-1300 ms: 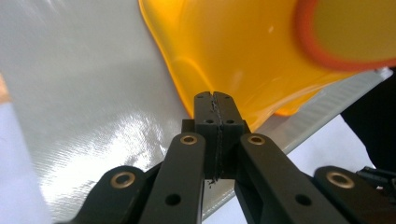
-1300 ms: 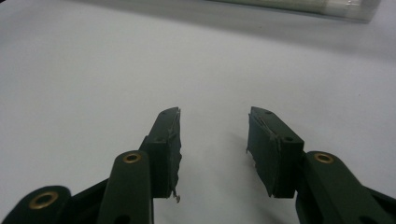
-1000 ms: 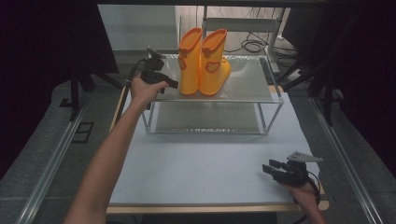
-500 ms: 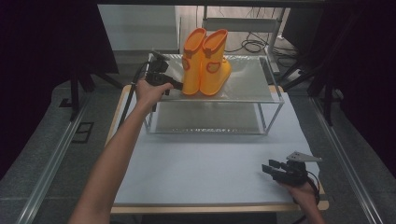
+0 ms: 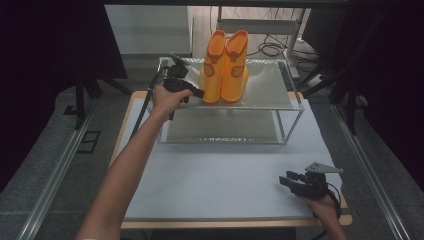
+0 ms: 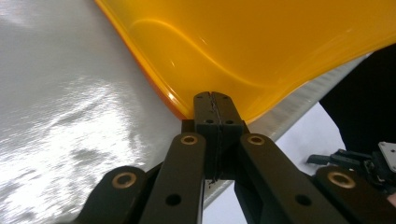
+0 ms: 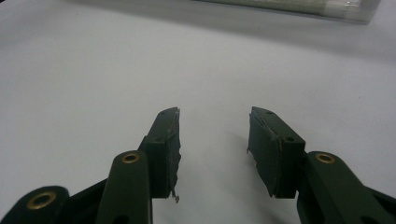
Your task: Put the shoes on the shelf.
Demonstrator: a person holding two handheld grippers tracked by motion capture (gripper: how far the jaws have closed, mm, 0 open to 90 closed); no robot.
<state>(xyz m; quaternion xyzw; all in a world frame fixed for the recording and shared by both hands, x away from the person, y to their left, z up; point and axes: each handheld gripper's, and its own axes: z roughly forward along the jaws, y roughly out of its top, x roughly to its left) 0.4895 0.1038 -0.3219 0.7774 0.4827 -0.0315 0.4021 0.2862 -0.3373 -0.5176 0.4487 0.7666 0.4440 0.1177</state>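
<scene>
A pair of orange rubber boots stands upright on the top shelf of a metal-framed rack. My left gripper reaches over the shelf from the left. Its jaws are shut together with nothing between them, and the tips rest against the lower edge of the left boot. In the left gripper view the shut left gripper meets the boot's orange rim above the shiny shelf. My right gripper lies low on the white table near the front right corner. The right gripper is open and holds nothing.
The rack has a lower shelf and stands at the back of the white table. Cables and stands crowd the floor behind and to the right. Dark floor and rails lie on both sides of the table.
My left hand has crept slightly right along the shelf, and the boots seem to have shifted a little right with it. The right gripper has not moved.
</scene>
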